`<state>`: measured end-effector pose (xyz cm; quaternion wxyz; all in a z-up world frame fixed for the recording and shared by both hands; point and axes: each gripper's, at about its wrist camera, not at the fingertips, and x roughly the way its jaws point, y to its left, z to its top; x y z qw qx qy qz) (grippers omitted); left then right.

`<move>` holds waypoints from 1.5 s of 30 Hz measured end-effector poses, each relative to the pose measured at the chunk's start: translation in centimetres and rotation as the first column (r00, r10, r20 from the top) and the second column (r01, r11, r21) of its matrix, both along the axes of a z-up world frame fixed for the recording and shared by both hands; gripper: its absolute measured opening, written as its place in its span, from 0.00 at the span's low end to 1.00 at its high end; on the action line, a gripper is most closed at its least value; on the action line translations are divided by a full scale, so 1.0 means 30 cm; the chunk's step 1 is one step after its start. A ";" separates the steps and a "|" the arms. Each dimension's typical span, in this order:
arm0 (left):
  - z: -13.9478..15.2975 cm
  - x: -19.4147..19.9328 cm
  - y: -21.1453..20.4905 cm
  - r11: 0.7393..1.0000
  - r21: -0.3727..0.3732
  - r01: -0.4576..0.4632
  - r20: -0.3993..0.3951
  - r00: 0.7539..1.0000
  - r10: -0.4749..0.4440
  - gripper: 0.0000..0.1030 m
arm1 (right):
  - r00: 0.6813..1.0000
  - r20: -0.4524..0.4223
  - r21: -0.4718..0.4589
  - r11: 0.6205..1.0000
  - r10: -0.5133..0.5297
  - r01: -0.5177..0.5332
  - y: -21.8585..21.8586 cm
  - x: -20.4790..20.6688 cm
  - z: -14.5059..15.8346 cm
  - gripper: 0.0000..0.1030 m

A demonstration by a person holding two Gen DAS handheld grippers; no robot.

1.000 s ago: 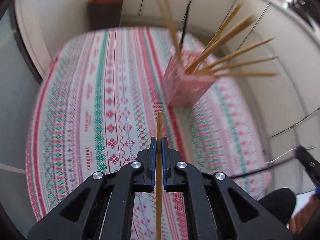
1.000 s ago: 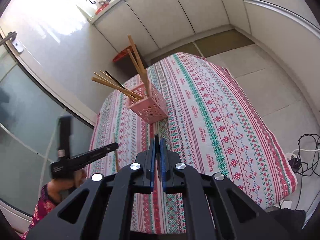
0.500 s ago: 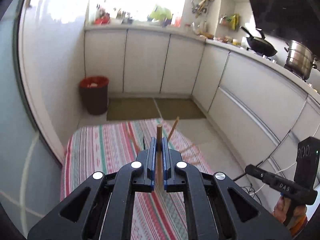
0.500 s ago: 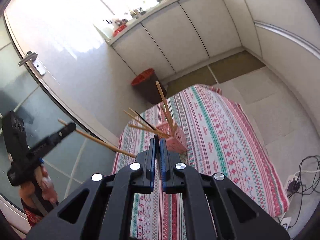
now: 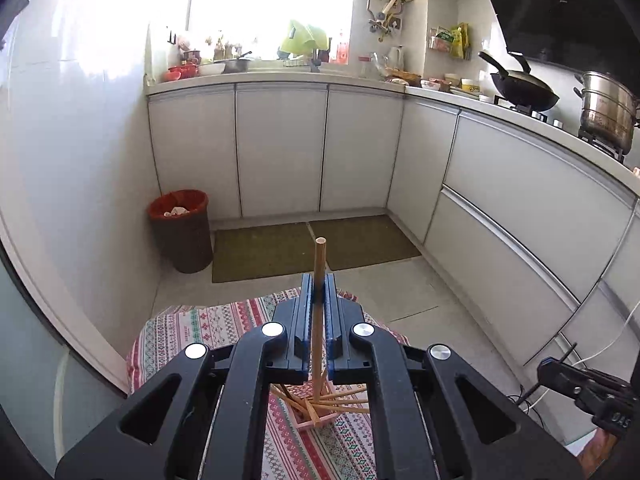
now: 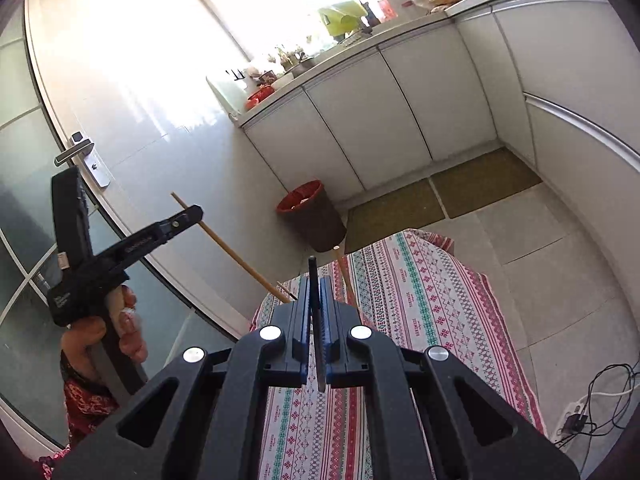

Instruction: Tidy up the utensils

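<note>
1. My left tongs (image 5: pixel 318 292) are clamped on a wooden chopstick (image 5: pixel 319 272), held near its top so its tip hangs over the pink holder (image 5: pixel 316 420) below, on the surface (image 5: pixel 208 328).
2. My right tongs (image 6: pixel 316 292) are clamped on a dark chopstick (image 6: pixel 313 276), raised for its turn.

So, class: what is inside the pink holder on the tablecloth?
Several wooden chopsticks splay out of the pink holder. The left tongs cover most of the holder, so its bottom and the full count cannot be seen.
</note>
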<state>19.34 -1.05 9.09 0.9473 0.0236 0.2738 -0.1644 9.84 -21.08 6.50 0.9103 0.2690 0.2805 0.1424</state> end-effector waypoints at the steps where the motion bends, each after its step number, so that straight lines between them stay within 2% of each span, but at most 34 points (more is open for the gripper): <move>1: -0.034 0.021 -0.010 1.000 0.011 -0.007 -0.013 1.000 0.008 0.04 | 1.000 0.001 0.000 1.000 0.001 -0.001 0.004 0.011 -0.004 0.05; 4: -0.140 0.070 -0.025 1.000 0.002 -0.003 -0.062 0.998 0.003 0.06 | 1.000 0.000 -0.001 1.000 0.010 -0.010 0.022 0.043 -0.004 0.05; 6: -0.201 0.087 -0.034 1.000 0.030 -0.005 -0.095 0.995 0.008 0.07 | 1.000 0.005 -0.005 1.000 0.012 -0.012 0.034 0.060 0.005 0.05; 7: -0.219 0.084 -0.028 1.000 0.021 0.004 -0.108 0.994 -0.001 0.15 | 1.000 0.009 -0.004 1.000 0.012 -0.012 0.039 0.069 0.012 0.05; 9: -0.211 0.058 0.009 1.000 -0.023 0.001 -0.092 0.996 -0.004 0.27 | 1.000 0.023 -0.005 1.000 0.014 -0.014 0.046 0.081 0.027 0.05; 11: -0.173 0.020 0.060 0.997 -0.071 -0.017 -0.059 0.998 0.013 0.29 | 0.999 0.042 -0.017 1.000 0.007 -0.007 0.060 0.096 0.050 0.05; 13: -0.136 -0.006 0.112 0.992 -0.122 -0.043 -0.030 0.999 0.039 0.36 | 0.998 0.063 -0.027 1.000 -0.005 0.006 0.075 0.113 0.075 0.05; 15: -0.102 -0.026 0.160 0.983 -0.164 -0.078 -0.002 0.997 0.079 0.37 | 0.997 0.078 -0.027 0.999 -0.016 0.018 0.088 0.143 0.096 0.05; 18: -0.097 -0.056 0.245 0.965 -0.225 -0.133 0.001 0.991 0.137 0.51 | 0.995 0.093 -0.049 0.998 -0.035 0.040 0.118 0.204 0.116 0.05; 21: -0.116 -0.069 0.298 0.956 -0.253 -0.150 -0.007 0.988 0.153 0.51 | 0.993 0.102 -0.102 0.992 -0.064 0.074 0.161 0.270 0.111 0.05; 26: -0.175 -0.065 0.363 0.942 -0.280 -0.185 -0.052 0.983 0.178 0.51 | 0.994 0.071 -0.154 0.984 -0.082 0.092 0.213 0.367 0.048 0.05; 30: -0.206 -0.053 0.402 0.936 -0.283 -0.207 -0.077 0.978 0.193 0.51 | 0.995 0.032 -0.194 0.976 -0.097 0.101 0.247 0.427 -0.042 0.05; 34: -0.222 -0.048 0.423 0.935 -0.282 -0.213 -0.089 0.977 0.196 0.51 | 0.994 -0.018 -0.197 0.975 -0.108 0.102 0.269 0.477 -0.141 0.05; 38: -0.237 -0.054 0.417 0.942 -0.254 -0.217 -0.090 0.976 0.201 0.51 | 0.996 -0.023 -0.192 0.978 -0.090 0.084 0.302 0.506 -0.225 0.05; 41: -0.224 -0.081 0.404 0.950 -0.201 -0.238 -0.040 0.971 0.235 0.56 | 0.998 -0.021 -0.210 0.976 -0.064 0.059 0.331 0.503 -0.236 0.15; 42: -0.211 -0.101 0.396 0.950 -0.181 -0.255 -0.010 0.966 0.258 0.67 | 0.998 -0.017 -0.201 0.978 -0.060 0.055 0.328 0.491 -0.229 0.35; 43: -0.198 -0.124 0.388 0.947 -0.166 -0.275 0.024 0.959 0.282 0.77 | 0.998 -0.004 -0.197 0.978 -0.069 0.067 0.325 0.474 -0.215 0.50; 45: -0.173 -0.169 0.362 0.942 -0.128 -0.310 0.083 0.943 0.321 0.84 | 0.996 0.019 -0.216 0.972 -0.092 0.093 0.311 0.425 -0.180 0.52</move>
